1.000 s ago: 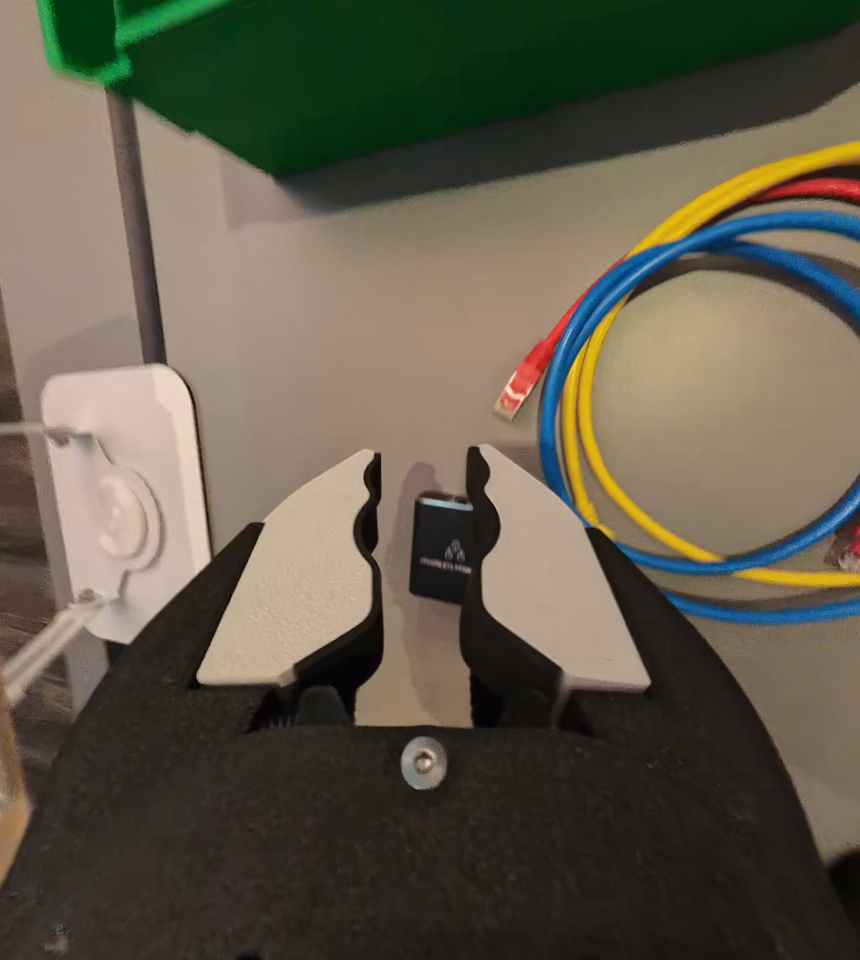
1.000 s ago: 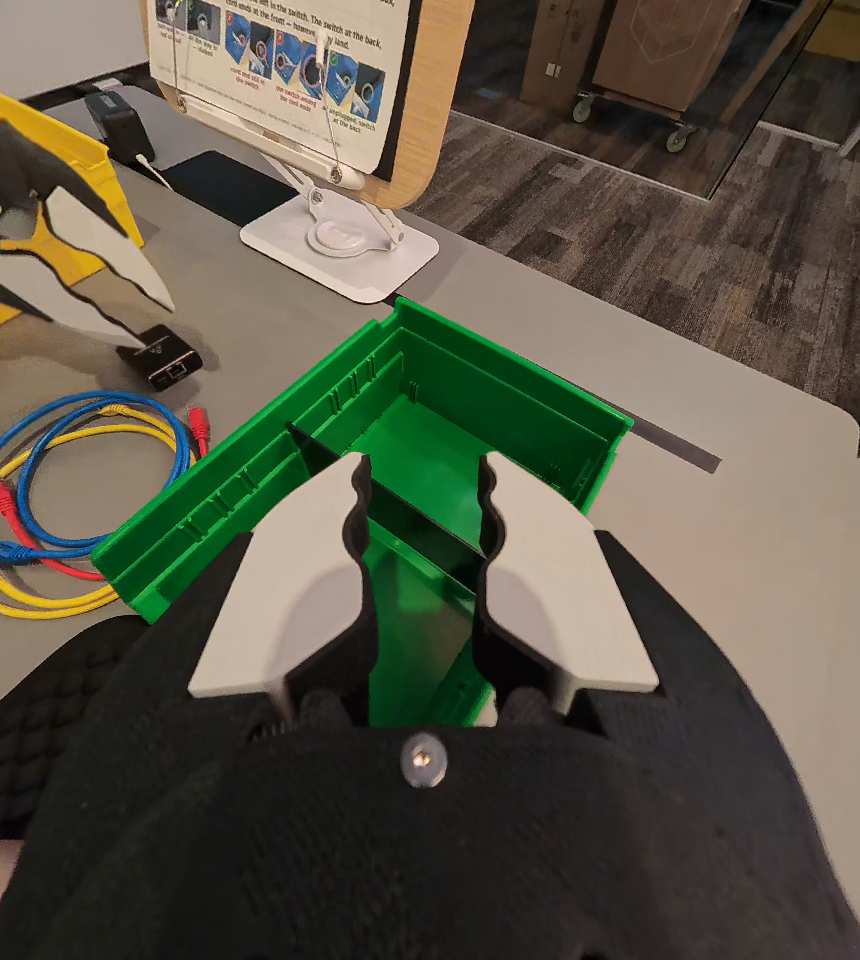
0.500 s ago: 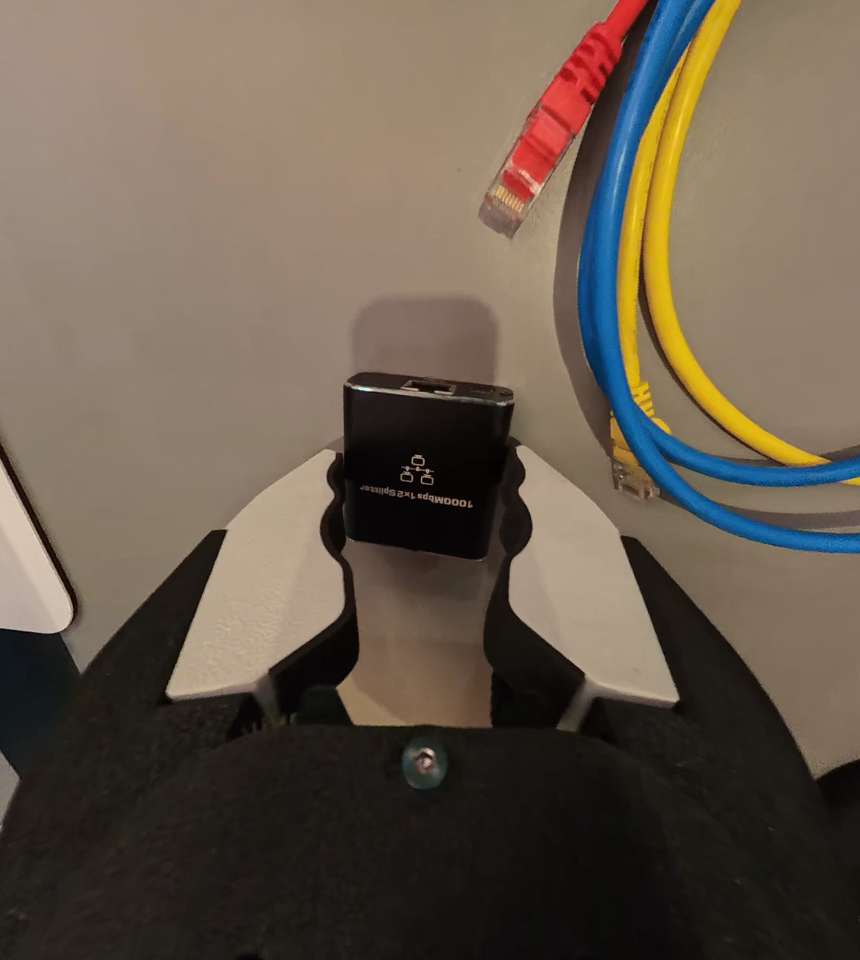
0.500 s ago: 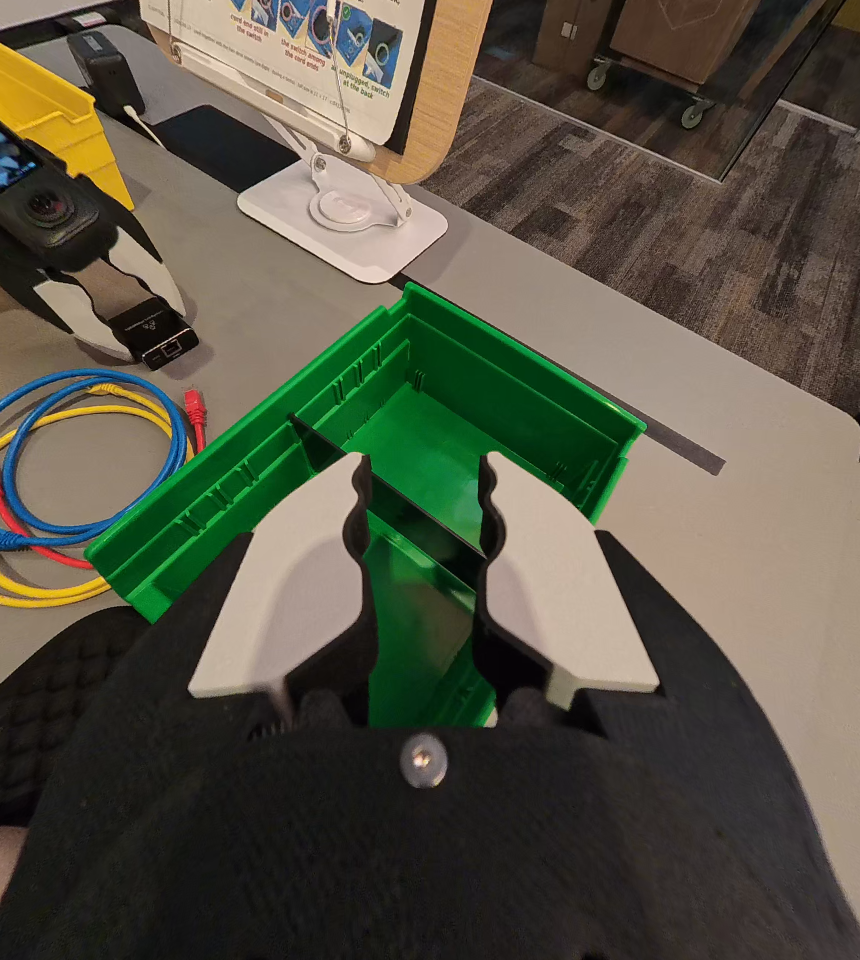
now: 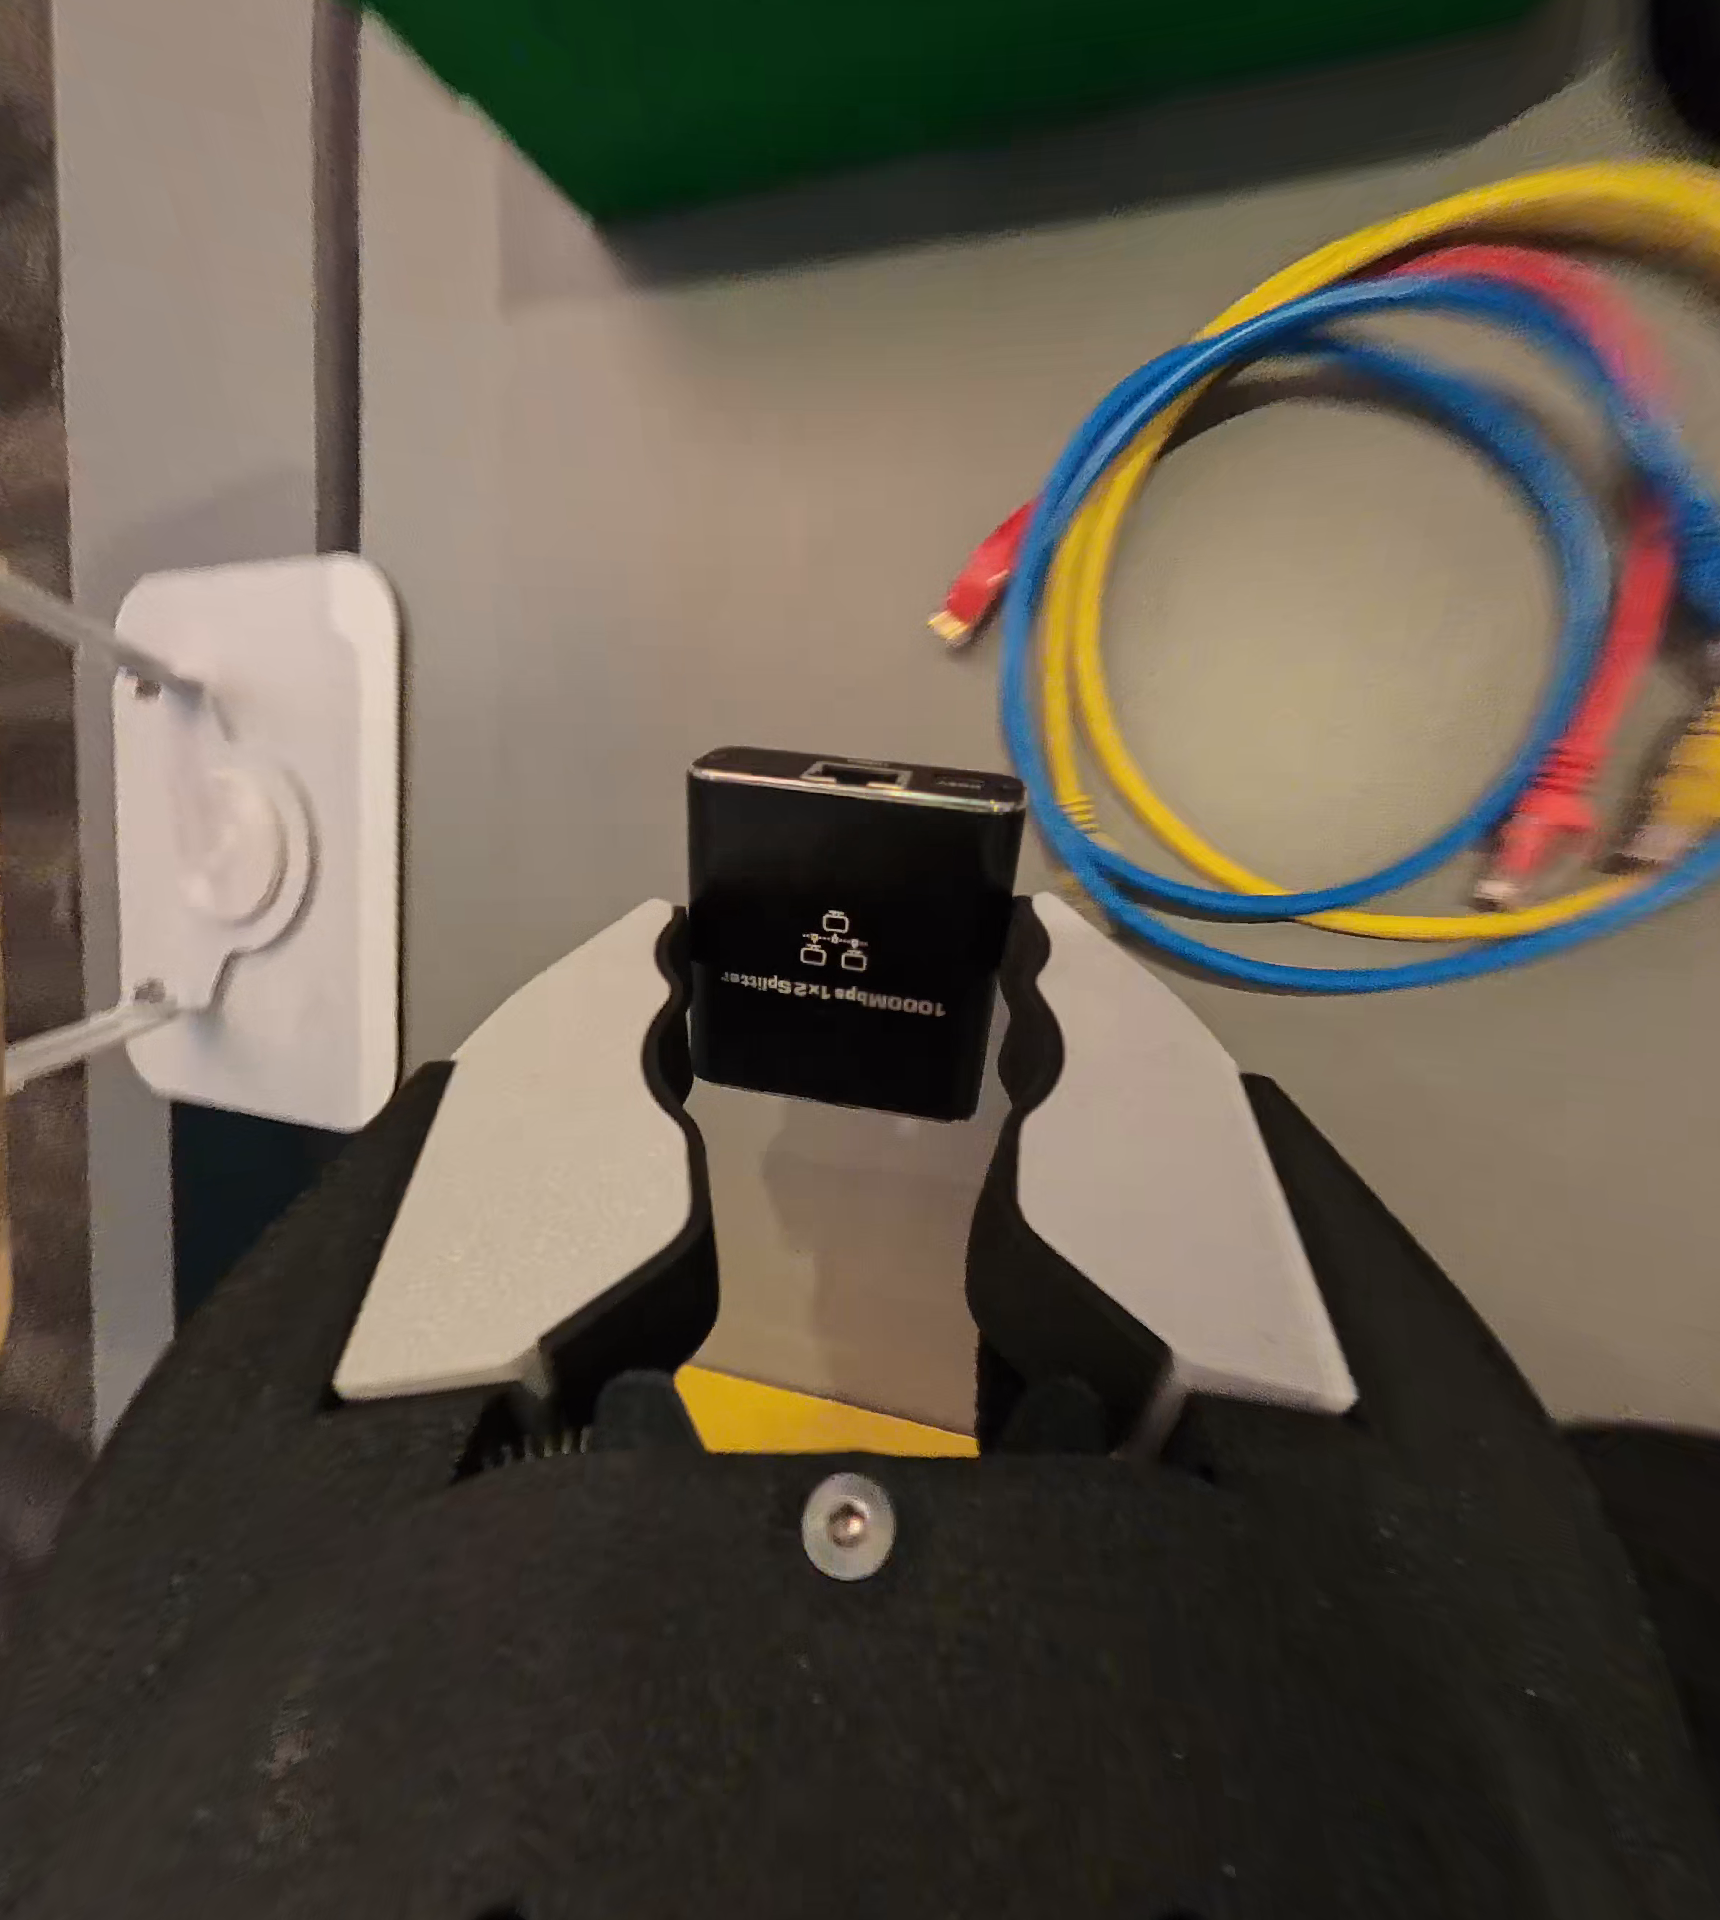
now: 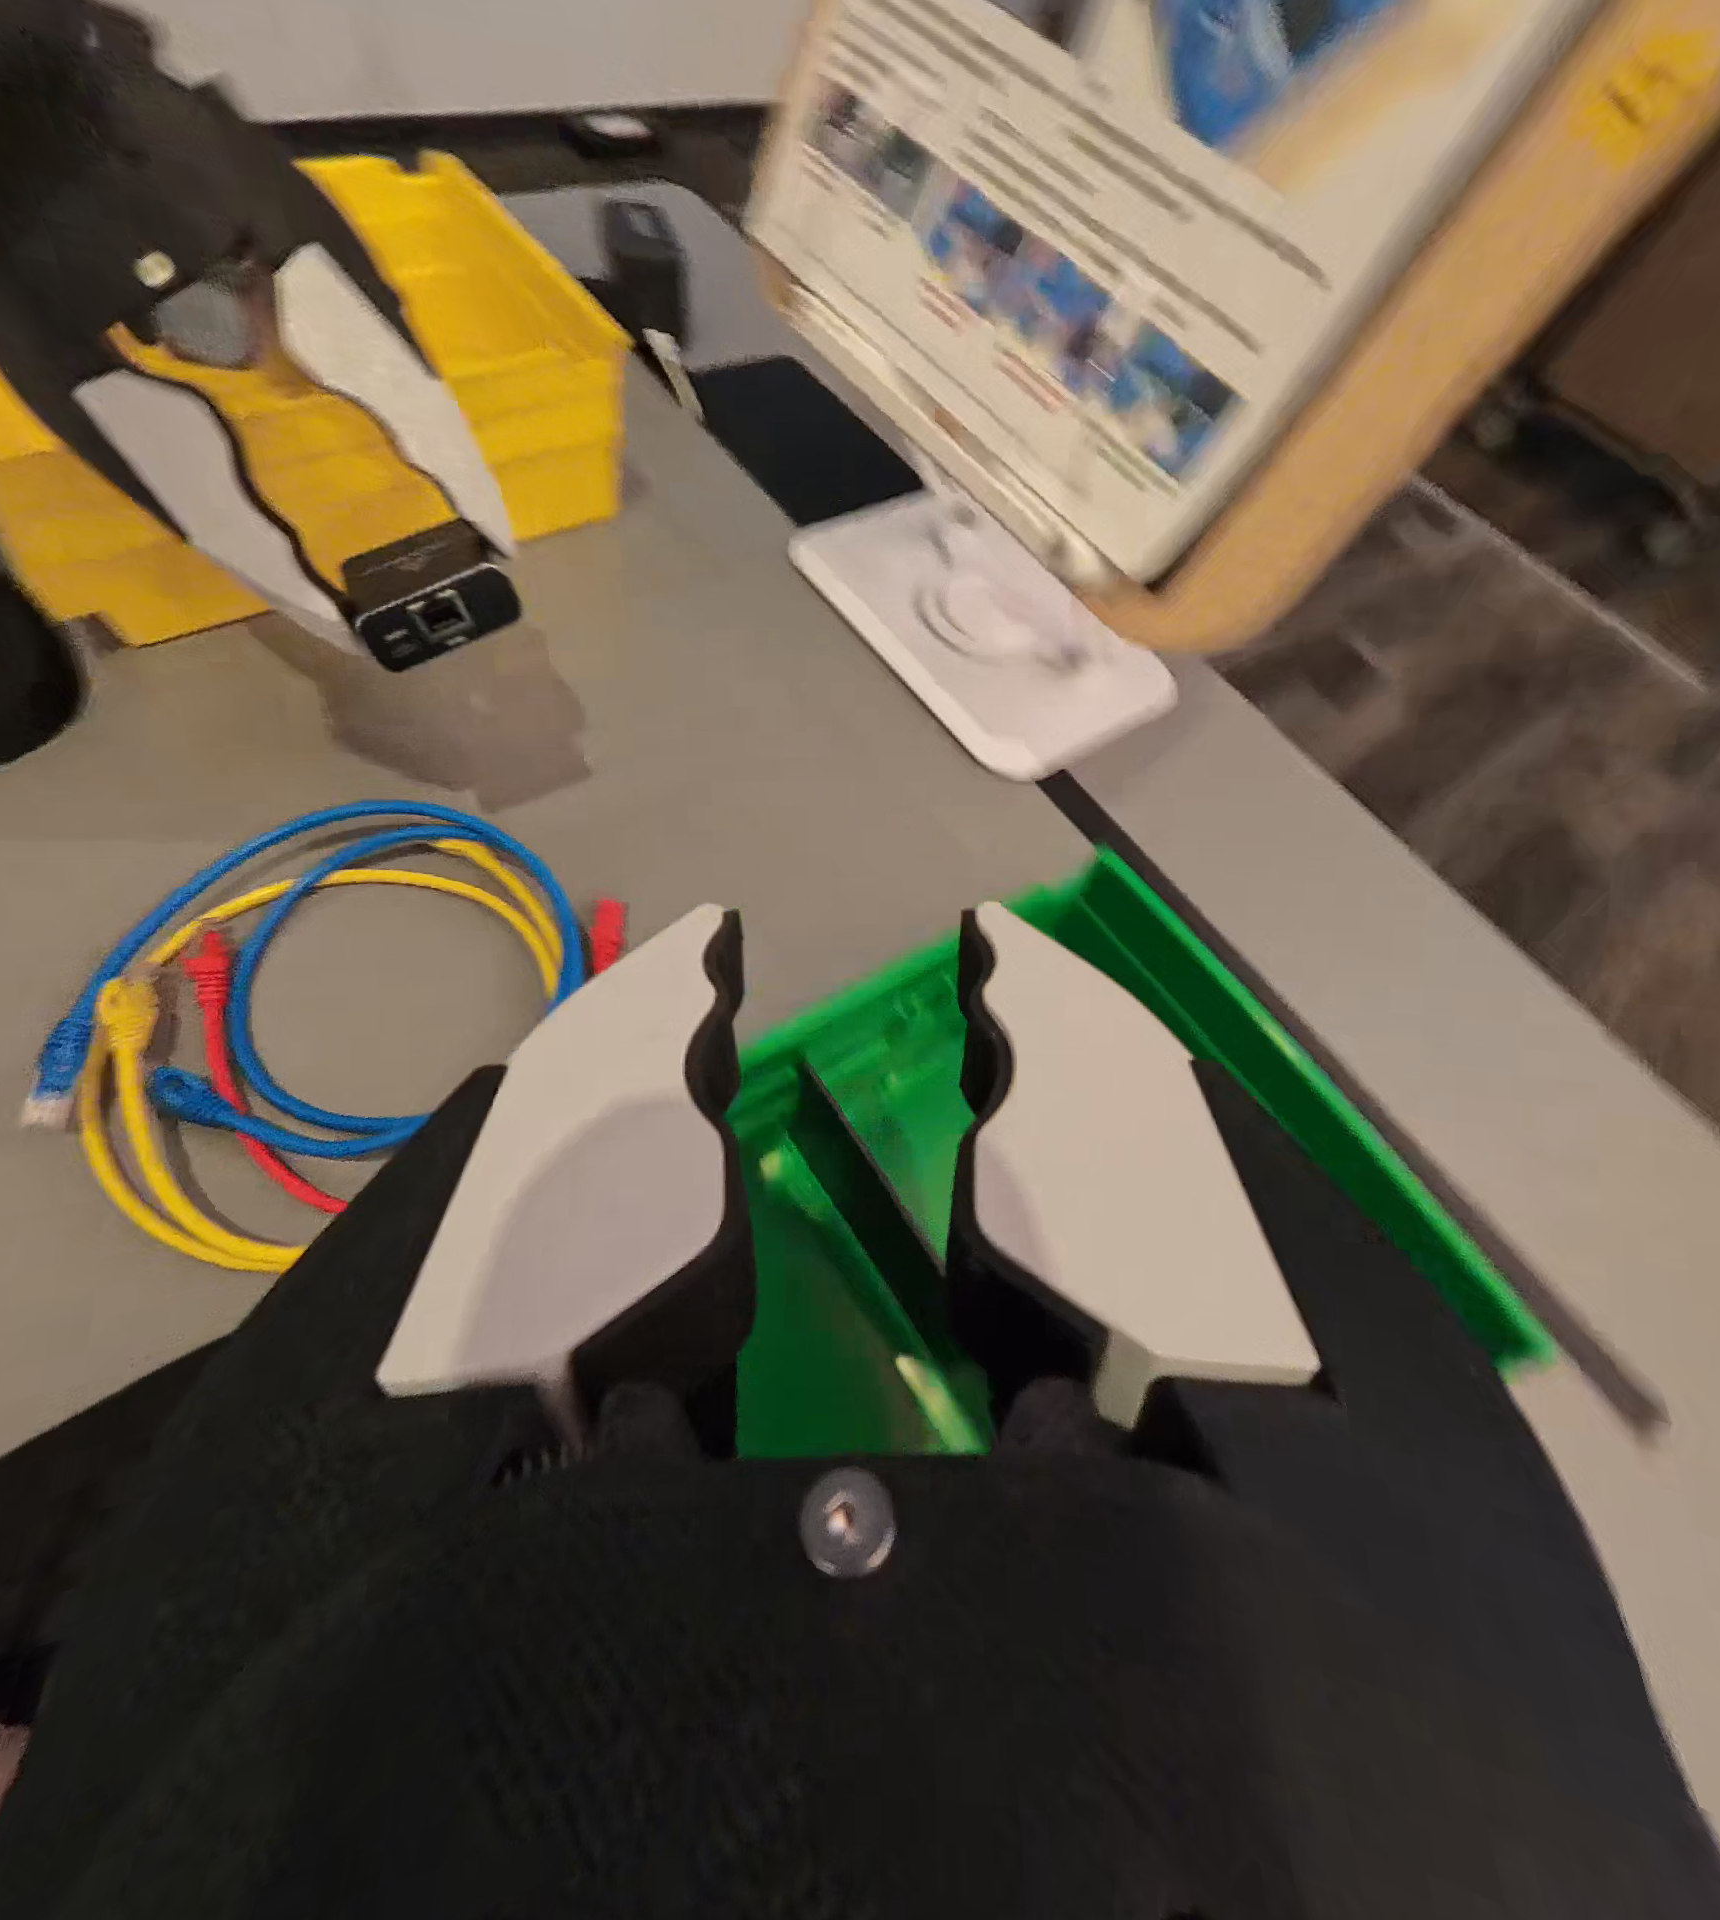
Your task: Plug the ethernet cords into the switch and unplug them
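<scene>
In the left wrist view, the left hand-held gripper [image 5: 851, 935] pinches a small black box-shaped switch [image 5: 851, 914] at centre frame, both black pads pressed against its sides. The switch is lifted off the grey counter [image 5: 731, 468], its port end pointing away from the camera and a shadow beneath it. In the right wrist view the same switch [image 6: 430, 603] shows at upper left, gripped at its rear, its ports facing the camera, in front of a yellow plastic bin [image 6: 513, 343].

A loose coil of blue, yellow and red ethernet cords [image 5: 1355, 623] lies on the counter at the right of the left wrist view, all plugs free; it sits at middle left of the right wrist view [image 6: 316, 1018].

The right hand-held gripper [image 6: 848, 935] is spread with nothing between its pads, hovering over a green plastic bin [image 6: 1251, 1060] with a dark divider.

A white stand base [image 6: 991, 644] carrying a wooden-edged instruction board [image 6: 1043, 260] stands at upper right.
</scene>
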Demonstrator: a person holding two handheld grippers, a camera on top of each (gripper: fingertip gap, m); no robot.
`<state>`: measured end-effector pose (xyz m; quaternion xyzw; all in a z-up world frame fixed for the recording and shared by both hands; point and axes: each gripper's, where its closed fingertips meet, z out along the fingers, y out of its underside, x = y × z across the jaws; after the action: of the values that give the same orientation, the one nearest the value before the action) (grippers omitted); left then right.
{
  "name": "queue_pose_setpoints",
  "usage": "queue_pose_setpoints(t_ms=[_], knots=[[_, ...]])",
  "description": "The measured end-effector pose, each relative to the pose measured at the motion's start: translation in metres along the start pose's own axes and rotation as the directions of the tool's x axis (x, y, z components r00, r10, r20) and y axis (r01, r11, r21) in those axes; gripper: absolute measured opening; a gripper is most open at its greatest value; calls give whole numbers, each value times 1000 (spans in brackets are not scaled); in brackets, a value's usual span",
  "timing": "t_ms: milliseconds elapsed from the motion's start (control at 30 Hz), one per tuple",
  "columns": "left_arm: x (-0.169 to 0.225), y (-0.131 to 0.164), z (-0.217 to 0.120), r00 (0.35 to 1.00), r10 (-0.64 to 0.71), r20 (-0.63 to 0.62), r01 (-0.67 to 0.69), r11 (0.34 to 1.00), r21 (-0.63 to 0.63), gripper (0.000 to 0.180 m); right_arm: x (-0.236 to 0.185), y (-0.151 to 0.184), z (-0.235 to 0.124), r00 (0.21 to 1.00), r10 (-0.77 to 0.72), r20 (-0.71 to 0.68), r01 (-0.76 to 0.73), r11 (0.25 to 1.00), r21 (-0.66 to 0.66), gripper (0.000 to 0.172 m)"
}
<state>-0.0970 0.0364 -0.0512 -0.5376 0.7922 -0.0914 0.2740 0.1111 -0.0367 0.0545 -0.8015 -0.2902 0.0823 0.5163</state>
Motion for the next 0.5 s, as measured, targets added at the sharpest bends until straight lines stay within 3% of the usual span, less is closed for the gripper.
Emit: queue_pose_setpoints(t_ms=[100, 233, 333, 400, 500], knots=[[11, -17, -35, 999, 32, -5, -31, 992, 122, 57, -51, -31, 31, 972, -141, 189, 129, 989, 71, 42], [-4, -33, -74, 983, -8, 181, -38, 967, 251, 57, -98, -91, 67, 914, 94, 396, -161, 977, 139, 45], [-3, -35, -92, 949, 62, 310, -144, 958, 249, 57, -128, -118, 90, 819, 248, 517, -353, 928, 116, 45], [12, -34, -94, 953, 122, 276, -192, 950, 244, 57, -143, -117, 103, 838, 200, 508, -290, 951, 104, 45], [31, -22, -92, 984, 141, 112, -163, 963, 215, 57, -158, -120, 100, 892, -168, 420, 48, 958, 282, 46]])
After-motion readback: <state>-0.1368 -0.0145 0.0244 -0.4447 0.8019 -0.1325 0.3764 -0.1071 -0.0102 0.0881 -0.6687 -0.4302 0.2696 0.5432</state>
